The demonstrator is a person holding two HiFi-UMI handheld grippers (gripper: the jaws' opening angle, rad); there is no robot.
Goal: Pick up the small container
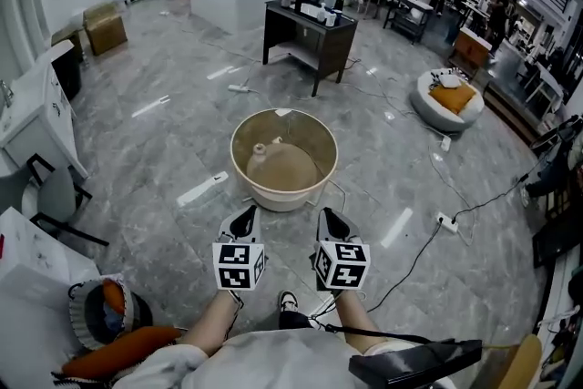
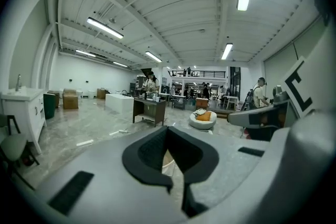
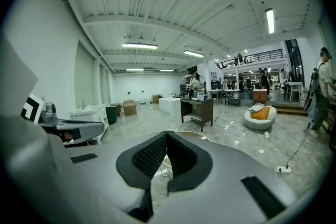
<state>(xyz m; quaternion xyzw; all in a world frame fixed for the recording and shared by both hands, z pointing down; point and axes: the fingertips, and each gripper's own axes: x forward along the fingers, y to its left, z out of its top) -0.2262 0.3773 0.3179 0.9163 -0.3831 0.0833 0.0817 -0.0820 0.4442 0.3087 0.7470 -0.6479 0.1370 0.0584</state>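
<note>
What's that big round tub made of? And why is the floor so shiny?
The tub looks like plastic: it is one smooth beige colour, with a thin even rim and a dull sheen. The floor looks like polished stone or marble-look tile. It is grey with cloudy veins, and glossy enough to show white streaks of reflected light. I can't tell which of the two it is.

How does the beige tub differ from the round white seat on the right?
The beige tub is deep-walled, with a small container inside; the round white seat is low and carries an orange cushion. The tub stands straight ahead; the seat lies farther off to the right. Both are round, on the floor.
</note>
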